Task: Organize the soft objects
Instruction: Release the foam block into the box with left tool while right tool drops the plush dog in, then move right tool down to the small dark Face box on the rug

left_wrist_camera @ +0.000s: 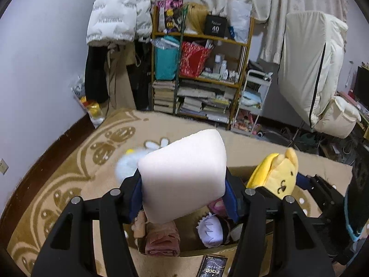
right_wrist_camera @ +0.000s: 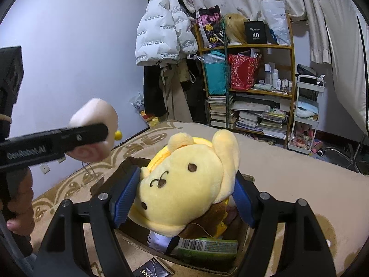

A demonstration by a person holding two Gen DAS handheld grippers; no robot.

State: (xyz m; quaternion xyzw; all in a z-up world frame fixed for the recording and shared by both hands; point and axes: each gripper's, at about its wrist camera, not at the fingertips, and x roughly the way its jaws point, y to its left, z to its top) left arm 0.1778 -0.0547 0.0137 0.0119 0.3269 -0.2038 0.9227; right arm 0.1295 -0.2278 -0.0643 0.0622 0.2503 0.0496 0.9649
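My left gripper [left_wrist_camera: 183,184] is shut on a pale pink soft block [left_wrist_camera: 182,168], its blue pads pressing both sides. It hangs over an open cardboard box [left_wrist_camera: 203,252] that holds a folded pink cloth [left_wrist_camera: 161,240] and a white-and-purple plush [left_wrist_camera: 211,233]. My right gripper [right_wrist_camera: 184,196] is shut on a yellow dog plush [right_wrist_camera: 186,184], held above the same box [right_wrist_camera: 136,240]. In the right wrist view the left gripper [right_wrist_camera: 99,133] with the pink block [right_wrist_camera: 96,113] sits to the left, apart from the yellow plush. In the left wrist view the yellow plush [left_wrist_camera: 281,173] is at the right.
The box rests on a bed with a tan patterned blanket [left_wrist_camera: 69,184]. A black booklet [left_wrist_camera: 212,267] lies in front of the box, and a green barcoded packet [right_wrist_camera: 207,247] lies inside it. Beyond the bed stand a cluttered shelf [left_wrist_camera: 200,73], a white cart [left_wrist_camera: 253,97] and hanging coats [left_wrist_camera: 115,18]. A hand [right_wrist_camera: 20,196] holds the left gripper's handle.
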